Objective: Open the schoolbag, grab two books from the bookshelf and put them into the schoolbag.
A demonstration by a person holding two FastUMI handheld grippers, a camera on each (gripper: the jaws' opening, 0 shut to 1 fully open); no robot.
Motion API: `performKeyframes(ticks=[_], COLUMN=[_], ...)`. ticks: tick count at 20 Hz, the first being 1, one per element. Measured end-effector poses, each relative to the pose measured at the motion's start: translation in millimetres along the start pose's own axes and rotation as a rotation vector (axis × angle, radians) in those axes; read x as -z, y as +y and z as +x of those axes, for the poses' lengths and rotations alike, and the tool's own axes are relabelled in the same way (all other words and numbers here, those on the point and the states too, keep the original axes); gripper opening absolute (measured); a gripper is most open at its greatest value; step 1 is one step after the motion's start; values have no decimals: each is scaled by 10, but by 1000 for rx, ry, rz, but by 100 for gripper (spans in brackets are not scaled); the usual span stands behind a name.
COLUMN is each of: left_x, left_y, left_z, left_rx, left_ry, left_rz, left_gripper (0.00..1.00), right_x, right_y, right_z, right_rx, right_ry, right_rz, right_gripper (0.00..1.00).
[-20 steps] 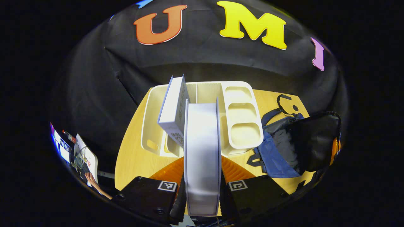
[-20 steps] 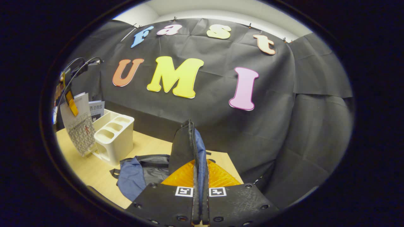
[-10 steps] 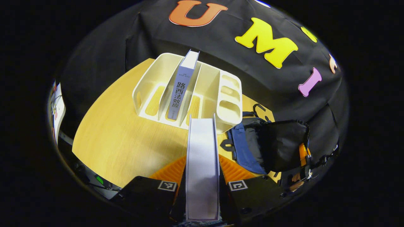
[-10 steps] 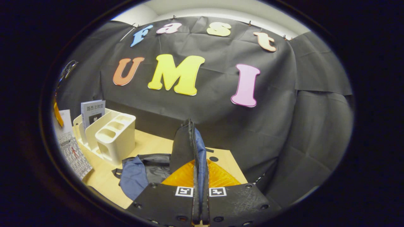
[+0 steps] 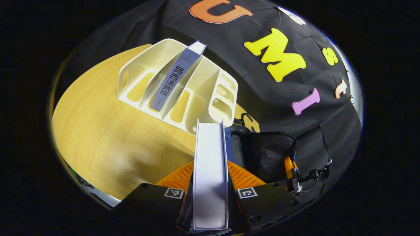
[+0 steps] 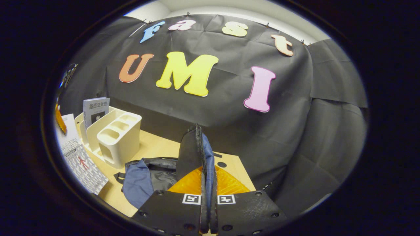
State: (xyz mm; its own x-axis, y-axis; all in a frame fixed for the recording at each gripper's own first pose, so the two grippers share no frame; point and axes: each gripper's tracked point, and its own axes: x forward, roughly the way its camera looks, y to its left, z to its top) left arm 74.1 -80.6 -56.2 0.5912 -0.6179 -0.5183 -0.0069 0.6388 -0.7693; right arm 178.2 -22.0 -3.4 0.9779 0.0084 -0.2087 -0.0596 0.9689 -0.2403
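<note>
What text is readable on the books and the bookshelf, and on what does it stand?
"路西法效应": spine of the standing book in the bookshelf; also its cover, right gripper view.
Smaller print on that spine: too small to read.
Held book, patterned cover: print too blurred to read.

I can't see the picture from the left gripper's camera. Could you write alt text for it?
The left gripper clamps a white book edge-on between its fingers, above a wooden table. Behind stands a cream bookshelf with one grey book leaning in a slot; to the right lies a dark schoolbag, its flap held up by the other gripper.
</note>
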Motion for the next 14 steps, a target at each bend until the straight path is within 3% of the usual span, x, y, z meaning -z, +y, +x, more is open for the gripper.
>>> performKeyframes(ticks=[14], left_x=[40], left_y=[-929], left_z=[1428], left_rx=[172], left_ry=[18], left_rz=[-123], left_gripper=[46], right_x=[-132], right_y=[-192], right_z=[1], right_rx=[-39], right_ry=[-28], right_rz=[18], right_gripper=[3])
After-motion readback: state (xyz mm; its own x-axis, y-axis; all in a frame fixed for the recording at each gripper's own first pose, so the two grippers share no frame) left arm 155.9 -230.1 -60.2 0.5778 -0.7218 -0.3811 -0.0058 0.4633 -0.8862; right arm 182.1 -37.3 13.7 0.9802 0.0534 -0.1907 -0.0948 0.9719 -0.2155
